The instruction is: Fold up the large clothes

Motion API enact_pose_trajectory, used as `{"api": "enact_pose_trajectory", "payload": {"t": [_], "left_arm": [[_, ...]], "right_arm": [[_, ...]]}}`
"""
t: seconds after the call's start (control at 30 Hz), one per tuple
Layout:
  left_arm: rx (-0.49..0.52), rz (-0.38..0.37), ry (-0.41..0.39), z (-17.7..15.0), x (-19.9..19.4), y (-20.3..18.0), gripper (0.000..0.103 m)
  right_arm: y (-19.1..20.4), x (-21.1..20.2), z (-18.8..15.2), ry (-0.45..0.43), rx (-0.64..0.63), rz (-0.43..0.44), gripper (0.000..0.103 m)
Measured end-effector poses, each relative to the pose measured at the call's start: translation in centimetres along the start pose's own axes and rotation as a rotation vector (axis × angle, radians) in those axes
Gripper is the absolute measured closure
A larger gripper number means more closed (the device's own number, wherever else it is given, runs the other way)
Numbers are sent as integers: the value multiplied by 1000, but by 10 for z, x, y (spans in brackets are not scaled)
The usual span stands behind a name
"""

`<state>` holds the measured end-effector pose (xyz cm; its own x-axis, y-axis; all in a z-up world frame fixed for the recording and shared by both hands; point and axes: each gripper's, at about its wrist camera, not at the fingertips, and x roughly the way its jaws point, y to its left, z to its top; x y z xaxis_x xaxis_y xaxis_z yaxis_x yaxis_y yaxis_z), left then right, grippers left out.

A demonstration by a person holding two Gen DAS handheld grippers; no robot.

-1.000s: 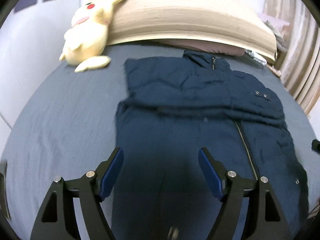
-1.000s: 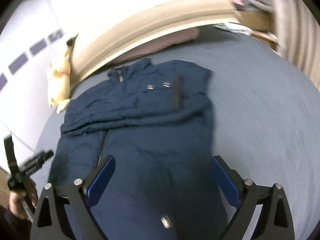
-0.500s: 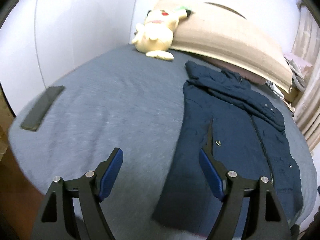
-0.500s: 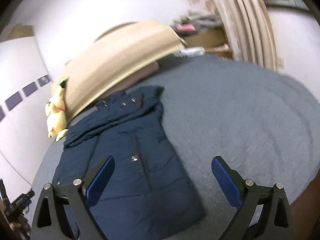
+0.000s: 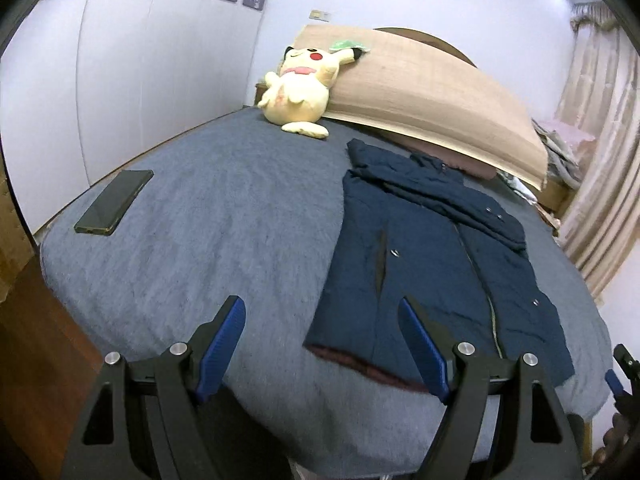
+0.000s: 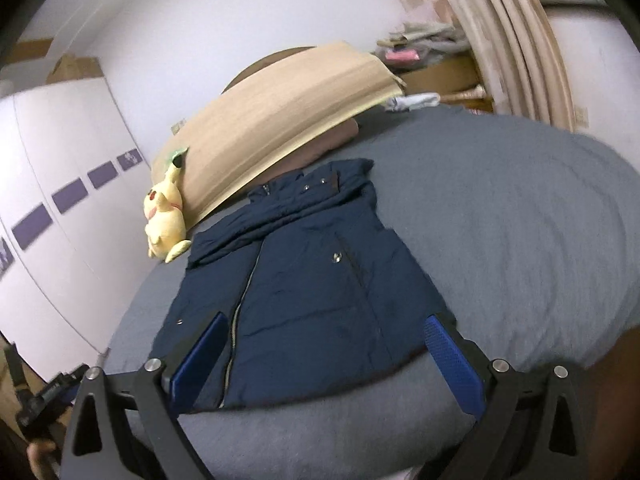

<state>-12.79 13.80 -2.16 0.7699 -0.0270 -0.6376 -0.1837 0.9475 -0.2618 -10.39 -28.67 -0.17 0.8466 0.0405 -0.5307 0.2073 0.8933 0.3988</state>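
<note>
Navy jacket [image 5: 420, 264] spread flat on the bed [image 5: 224, 216] (sleeves folded across its chest) for folding; the left hand-held gripper [image 5: 320, 344] and right hand-held gripper [image 6: 324, 360] hover at its hem, jaws apart and empty.

place: you are in a home bedroom | evidence: bed with grey blanket [image 5: 224, 216] | yellow plush toy [image 5: 300, 92] against the tan headboard cushion [image 5: 420, 96] | white wardrobe doors [image 5: 120, 80] | beige curtains [image 6: 496, 32] | phone [image 5: 114, 202] lying on the blanket
</note>
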Motion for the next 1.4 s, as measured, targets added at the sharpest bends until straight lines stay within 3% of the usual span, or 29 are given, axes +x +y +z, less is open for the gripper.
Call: {"api": "enact_pose_trajectory", "payload": {"t": [0.1, 0.2, 0.37, 0.53, 0.67, 0.83, 0.93, 1.07, 1.23, 1.4], "left_arm": [[-34, -1, 20, -3, 6, 9, 21], [-78, -74, 92, -2, 28, 19, 21], [-96, -129, 150, 5, 57, 21, 21], [-169, -264, 256, 16, 90, 21, 21], [-213, -355, 343, 22, 116, 21, 21], [-359, -399, 442, 20, 143, 37, 21], [-398, -437, 442, 19, 144, 41, 21], [-395, -421, 477, 19, 152, 41, 21], [-285, -392, 523, 20, 160, 24, 21], [-233, -459, 572, 20, 157, 5, 21]], "right_arm": [[-18, 2, 3, 34, 31, 5, 3], [-40, 13, 17, 67, 76, 60, 3], [-98, 57, 41, 176, 270, 156, 3], [-137, 105, 45, 302, 405, 238, 3], [-140, 127, 42, 357, 421, 276, 4], [-130, 147, 39, 400, 411, 296, 4], [-121, 152, 34, 415, 403, 353, 4], [-115, 157, 34, 419, 397, 359, 4], [-118, 158, 33, 420, 416, 363, 4], [-119, 155, 34, 419, 415, 365, 4]]}}
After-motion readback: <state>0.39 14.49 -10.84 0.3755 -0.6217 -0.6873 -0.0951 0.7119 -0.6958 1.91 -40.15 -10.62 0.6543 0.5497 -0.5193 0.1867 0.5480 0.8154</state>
